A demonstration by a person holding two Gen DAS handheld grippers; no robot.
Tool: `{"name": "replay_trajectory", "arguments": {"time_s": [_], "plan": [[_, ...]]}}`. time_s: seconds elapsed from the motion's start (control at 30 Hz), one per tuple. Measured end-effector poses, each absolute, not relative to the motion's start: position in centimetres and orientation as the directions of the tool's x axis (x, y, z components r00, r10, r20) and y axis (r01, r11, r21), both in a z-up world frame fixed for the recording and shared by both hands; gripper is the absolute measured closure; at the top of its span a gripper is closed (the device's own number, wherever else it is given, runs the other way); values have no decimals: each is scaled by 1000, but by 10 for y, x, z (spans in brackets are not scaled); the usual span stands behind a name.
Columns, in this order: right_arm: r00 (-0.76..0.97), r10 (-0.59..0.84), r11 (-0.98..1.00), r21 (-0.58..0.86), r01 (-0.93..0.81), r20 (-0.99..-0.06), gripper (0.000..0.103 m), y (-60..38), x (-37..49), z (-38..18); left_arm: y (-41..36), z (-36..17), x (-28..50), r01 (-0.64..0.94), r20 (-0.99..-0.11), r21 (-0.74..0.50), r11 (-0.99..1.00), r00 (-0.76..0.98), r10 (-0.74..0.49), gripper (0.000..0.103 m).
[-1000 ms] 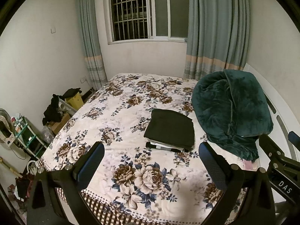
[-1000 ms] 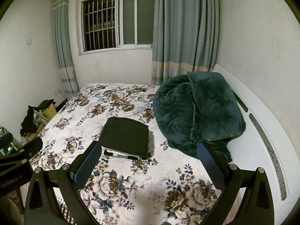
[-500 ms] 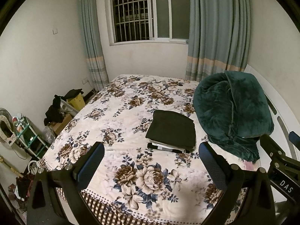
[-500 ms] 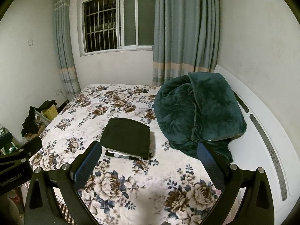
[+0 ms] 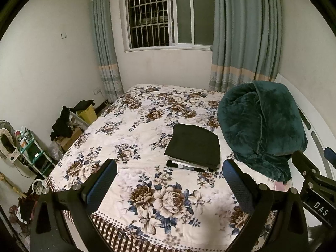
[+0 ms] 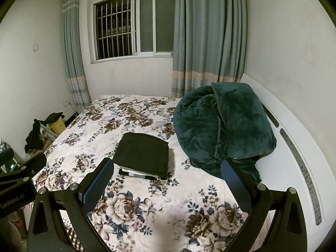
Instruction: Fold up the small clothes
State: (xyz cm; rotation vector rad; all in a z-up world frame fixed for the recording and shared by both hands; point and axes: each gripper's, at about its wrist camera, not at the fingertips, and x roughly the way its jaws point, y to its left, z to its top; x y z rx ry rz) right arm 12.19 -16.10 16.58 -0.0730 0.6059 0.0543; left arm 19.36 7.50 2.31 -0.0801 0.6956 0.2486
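A folded black garment (image 5: 194, 145) (image 6: 143, 152) tops a small stack of folded clothes on the floral bedspread (image 5: 134, 130) (image 6: 117, 124), with a striped piece showing at the stack's near edge. My left gripper (image 5: 169, 172) hovers open over the bed's near part, short of the stack, nothing between its fingers. My right gripper (image 6: 167, 173) is also open and empty, held above the bed with the stack just beyond its left finger (image 6: 98, 183).
A bundled dark green plush blanket (image 5: 260, 126) (image 6: 222, 126) lies right of the stack against the white headboard (image 6: 298, 163). Left of the bed are a yellow box (image 5: 86, 113), dark clothes and a small shelf (image 5: 29, 147). A window and curtains stand behind.
Both views have drifted back and slightly up from the bed. The stack has not moved and both grippers stay open.
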Motion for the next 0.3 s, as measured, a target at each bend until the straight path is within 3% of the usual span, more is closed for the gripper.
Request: {"name": "replay_trajectory", "arguments": {"time_s": [0.3], "plan": [[822, 26, 996, -52, -68, -569, 0, -160, 120, 164, 82, 25, 187, -265, -630, 14, 964, 747, 214, 0]]}}
